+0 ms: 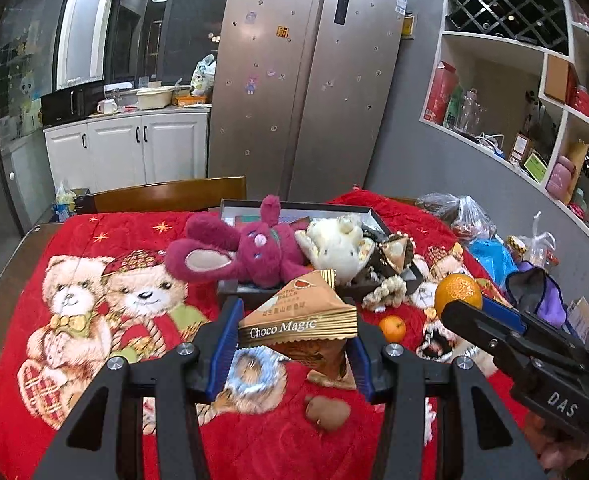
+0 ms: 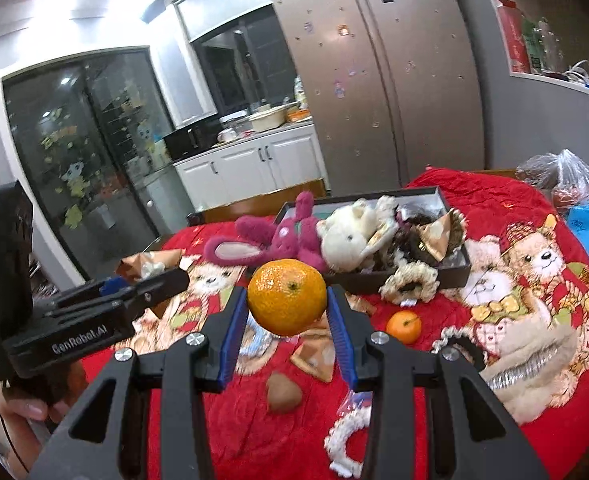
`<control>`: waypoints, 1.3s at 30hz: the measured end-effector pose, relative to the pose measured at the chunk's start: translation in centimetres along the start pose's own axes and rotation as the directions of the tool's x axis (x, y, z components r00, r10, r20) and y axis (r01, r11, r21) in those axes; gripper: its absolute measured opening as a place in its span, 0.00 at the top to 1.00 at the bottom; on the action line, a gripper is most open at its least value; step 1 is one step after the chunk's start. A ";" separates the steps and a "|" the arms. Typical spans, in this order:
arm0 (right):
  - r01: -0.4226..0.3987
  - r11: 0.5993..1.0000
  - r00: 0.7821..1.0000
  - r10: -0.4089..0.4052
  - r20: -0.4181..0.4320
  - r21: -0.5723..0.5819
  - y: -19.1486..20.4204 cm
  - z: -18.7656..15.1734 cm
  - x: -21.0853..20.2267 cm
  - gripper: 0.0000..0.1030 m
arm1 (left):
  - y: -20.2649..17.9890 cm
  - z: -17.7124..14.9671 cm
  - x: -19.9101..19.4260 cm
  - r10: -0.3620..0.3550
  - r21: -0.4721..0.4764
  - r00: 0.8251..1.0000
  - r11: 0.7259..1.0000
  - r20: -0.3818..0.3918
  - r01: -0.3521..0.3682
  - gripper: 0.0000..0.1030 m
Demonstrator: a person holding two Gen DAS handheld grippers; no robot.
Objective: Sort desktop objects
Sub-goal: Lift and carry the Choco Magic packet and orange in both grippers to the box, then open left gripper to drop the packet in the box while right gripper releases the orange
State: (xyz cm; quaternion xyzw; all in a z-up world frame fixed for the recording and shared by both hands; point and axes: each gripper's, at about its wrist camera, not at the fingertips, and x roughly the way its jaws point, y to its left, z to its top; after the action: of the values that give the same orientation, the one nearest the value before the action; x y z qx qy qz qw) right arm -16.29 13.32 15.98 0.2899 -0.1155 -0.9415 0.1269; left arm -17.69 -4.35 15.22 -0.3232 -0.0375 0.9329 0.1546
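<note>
Left gripper (image 1: pixel 294 344) clamps a brown snack packet (image 1: pixel 300 316) reading "Choco Magic" between its blue pads, held above the red bear blanket (image 1: pixel 94 248). Right gripper (image 2: pixel 288 316), body marked "DAS", squeezes one large orange (image 2: pixel 287 297) the same way; the left one's body reads "GenRobot.AI". Beyond both jaws: a dark tray (image 2: pixel 446 270) with two plush toys, magenta rabbit (image 2: pixel 278 240) and cream one (image 2: pixel 346 240). One small orange (image 2: pixel 403 326) lies just right of the right jaws.

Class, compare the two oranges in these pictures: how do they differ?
The large orange is clamped in the right gripper, off the blanket; the small orange lies free on the red blanket. The large orange's peel looks yellower and mottled; the small orange's is deeper orange. Both are round citrus fruits.
</note>
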 end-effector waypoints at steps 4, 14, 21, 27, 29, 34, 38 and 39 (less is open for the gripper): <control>0.039 0.999 0.999 -0.039 -0.001 0.016 -0.6 1.9 1.2 0.60 | -1.0 1.6 2.5 -0.022 -0.004 0.999 1.000 -0.036 0.022 0.51; 0.103 0.994 0.994 -0.102 -0.043 0.020 -3.5 5.9 5.3 0.60 | -2.9 5.6 8.5 -0.024 0.023 0.998 0.999 -0.060 0.026 0.51; 0.137 0.990 0.989 -0.136 -0.054 0.026 -6.5 9.5 10.2 0.60 | -2.7 8.7 14.0 -0.015 0.019 0.997 1.000 -0.077 0.016 0.51; 0.161 0.986 0.986 -0.159 -0.040 0.049 -10.0 12.3 14.6 0.60 | -2.2 10.9 18.8 0.011 0.038 0.998 0.999 -0.063 -0.009 0.51; 0.175 0.983 0.984 -0.173 -0.040 0.054 -11.5 13.0 16.4 0.60 | -2.1 11.3 20.2 0.026 0.040 0.998 0.999 -0.053 -0.024 0.51; 0.191 0.981 0.980 -0.188 -0.059 0.043 -14.2 14.5 20.4 0.60 | -1.8 12.1 23.2 0.032 0.046 0.999 0.998 -0.035 -0.031 0.52; 0.169 0.980 0.983 -0.161 -0.084 0.104 -16.4 14.7 22.7 0.60 | -1.4 12.3 24.5 0.010 0.054 0.998 0.999 -0.062 -0.007 0.52; 0.179 0.978 0.981 -0.169 -0.098 0.108 -16.8 14.7 23.2 0.60 | -1.4 12.3 24.7 0.025 0.070 0.998 0.997 -0.059 -0.021 0.52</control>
State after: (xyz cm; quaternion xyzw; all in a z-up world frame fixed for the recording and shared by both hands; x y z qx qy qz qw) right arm -46.20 24.15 10.90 0.3470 -0.1386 -0.9270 0.0317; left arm -43.19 5.07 10.56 -0.3457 0.0032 0.9253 0.1561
